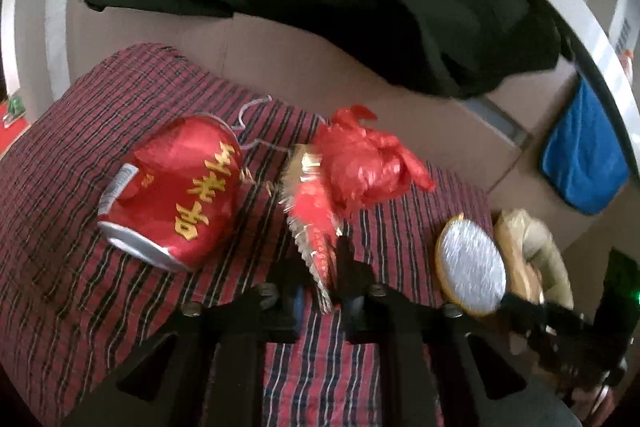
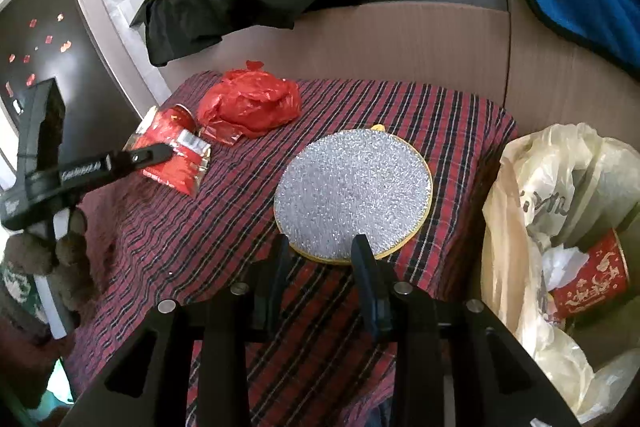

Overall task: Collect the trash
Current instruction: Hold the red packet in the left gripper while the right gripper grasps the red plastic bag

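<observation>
**Collect trash: red foil wrapper pinched, transfer to bin bag pending**

The left tool is seen pressed together on a red foil wrapper with a crimped gold edge, at the edge of the plaid-covered surface. From the right wrist view the same wrapper lies under the left tool's tip; whether it has been lifted clear of the cloth cannot be told. The right tool is spread, nothing between its fingers, its tips at the near rim of a silver glitter disc with a yellow border.

Step judged in hand: pickup of the wrapper. The next move would call for carrying it across the surface to the pale plastic bin bag beside the right end, where a red paper cup and crumpled white paper already lie.

Other items remaining: a crumpled red plastic bag just behind the wrapper, and a red satin lantern-like item with gold characters, seen only from the left wrist.

Not resolved: whether the disc and lantern count as trash; the bag's depth; the wrapper's far end, blurred.
</observation>
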`<state>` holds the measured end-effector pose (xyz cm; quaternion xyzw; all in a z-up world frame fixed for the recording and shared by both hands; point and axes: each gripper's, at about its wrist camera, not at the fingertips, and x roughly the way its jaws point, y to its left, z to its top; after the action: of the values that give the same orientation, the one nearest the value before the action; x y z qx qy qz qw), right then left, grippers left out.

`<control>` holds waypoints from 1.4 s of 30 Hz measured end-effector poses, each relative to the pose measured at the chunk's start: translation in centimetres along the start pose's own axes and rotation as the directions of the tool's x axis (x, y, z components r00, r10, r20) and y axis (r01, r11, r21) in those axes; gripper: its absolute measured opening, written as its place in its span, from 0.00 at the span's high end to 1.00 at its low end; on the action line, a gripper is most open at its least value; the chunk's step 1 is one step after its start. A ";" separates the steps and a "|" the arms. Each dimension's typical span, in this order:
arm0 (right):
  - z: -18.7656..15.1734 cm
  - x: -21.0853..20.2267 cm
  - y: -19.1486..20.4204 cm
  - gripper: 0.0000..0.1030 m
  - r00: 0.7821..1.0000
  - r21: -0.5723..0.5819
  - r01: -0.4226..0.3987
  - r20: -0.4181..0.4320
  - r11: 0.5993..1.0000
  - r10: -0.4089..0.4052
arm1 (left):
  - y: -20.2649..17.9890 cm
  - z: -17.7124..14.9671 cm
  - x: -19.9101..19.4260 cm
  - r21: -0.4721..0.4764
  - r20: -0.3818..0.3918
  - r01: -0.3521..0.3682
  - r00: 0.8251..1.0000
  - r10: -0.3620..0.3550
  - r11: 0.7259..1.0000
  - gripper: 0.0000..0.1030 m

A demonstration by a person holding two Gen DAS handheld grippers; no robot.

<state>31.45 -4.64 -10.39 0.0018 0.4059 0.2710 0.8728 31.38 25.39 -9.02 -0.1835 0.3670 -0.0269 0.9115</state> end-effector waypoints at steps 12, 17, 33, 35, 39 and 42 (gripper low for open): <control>9.3 2.1 6.3 0.60 0.988 -0.211 -0.082 0.112 0.974 0.108 | 2.0 1.5 -8.3 0.029 0.198 -0.050 0.979 0.043 0.998 0.94; 13.5 7.4 7.8 0.60 0.993 -0.192 -0.071 0.081 0.979 0.087 | 5.3 1.9 -10.7 -0.047 0.227 -0.034 0.973 0.044 0.998 0.94; 11.7 12.1 7.7 0.53 0.992 -0.154 -0.126 -0.028 0.980 0.123 | 11.6 1.2 -11.3 -0.176 0.216 -0.026 0.974 0.064 0.984 0.94; 11.1 12.1 8.8 0.50 0.995 -0.226 -0.101 -0.030 0.969 0.096 | 11.4 1.2 -11.0 -0.175 0.209 -0.018 0.976 0.055 0.984 0.94; 10.6 11.8 9.4 0.48 0.996 -0.293 -0.083 -0.035 0.952 0.076 | 10.6 1.0 -11.0 -0.172 0.204 -0.015 0.978 0.051 0.985 0.94; 10.9 11.4 9.0 0.50 0.996 -0.257 -0.078 -0.052 0.963 0.067 | 10.0 0.8 -11.1 -0.169 0.202 -0.017 0.978 0.052 0.985 0.94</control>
<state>40.94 10.85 -9.13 -0.1029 0.3855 0.3533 0.8461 22.99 37.05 -4.70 -0.2543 0.2752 0.0388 0.9263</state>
